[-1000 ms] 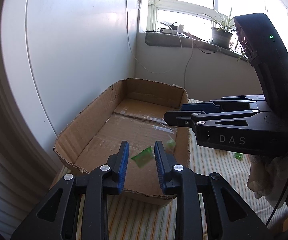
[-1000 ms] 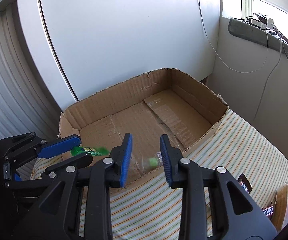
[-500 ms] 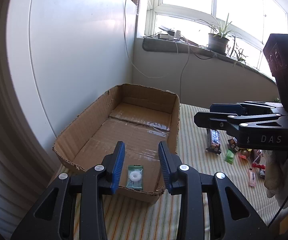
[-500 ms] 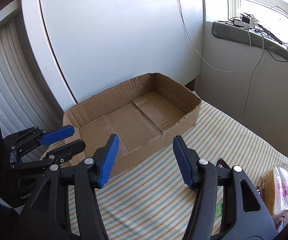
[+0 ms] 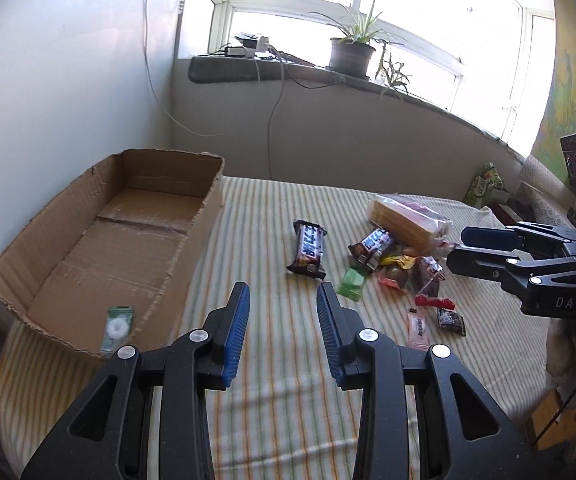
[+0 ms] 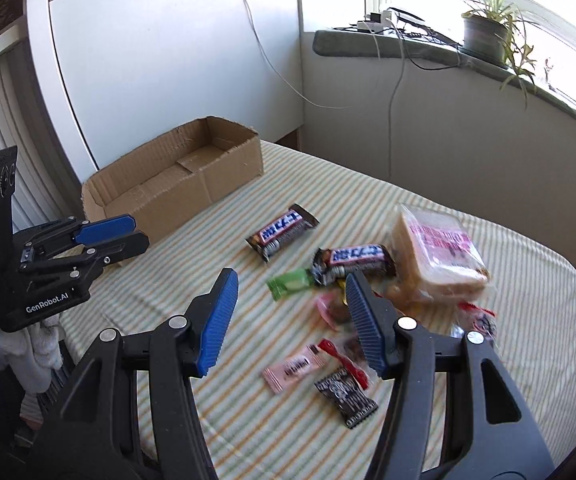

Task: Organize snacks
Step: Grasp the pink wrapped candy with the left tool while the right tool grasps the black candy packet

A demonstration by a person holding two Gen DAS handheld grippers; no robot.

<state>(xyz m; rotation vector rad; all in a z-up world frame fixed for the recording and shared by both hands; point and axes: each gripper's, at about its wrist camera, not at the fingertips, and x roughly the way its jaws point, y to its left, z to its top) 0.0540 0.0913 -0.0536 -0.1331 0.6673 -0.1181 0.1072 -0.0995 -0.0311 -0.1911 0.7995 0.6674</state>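
Observation:
A cardboard box (image 5: 192,240) stands at the table's left with one green-wrapped candy (image 5: 118,326) inside its near corner. It also shows in the right wrist view (image 6: 208,184). Loose snacks lie in a pile: two dark chocolate bars (image 6: 282,230) (image 6: 354,260), a green candy (image 6: 290,282), a pink candy (image 6: 294,368), a black candy (image 6: 346,398) and a bagged sandwich (image 6: 438,256). My left gripper (image 5: 282,300) is open and empty over the cloth beside the box. My right gripper (image 6: 290,282) is open and empty above the pile.
The table wears a striped cloth (image 5: 288,392). A white wall panel (image 6: 168,60) stands behind the box. A windowsill with a potted plant (image 5: 352,52) and cables runs along the back. A green packet (image 5: 484,184) lies at the far right.
Both grippers let green candies drop into the box, then pulled back and swung right toward the snack pile. Both now stand wider open.

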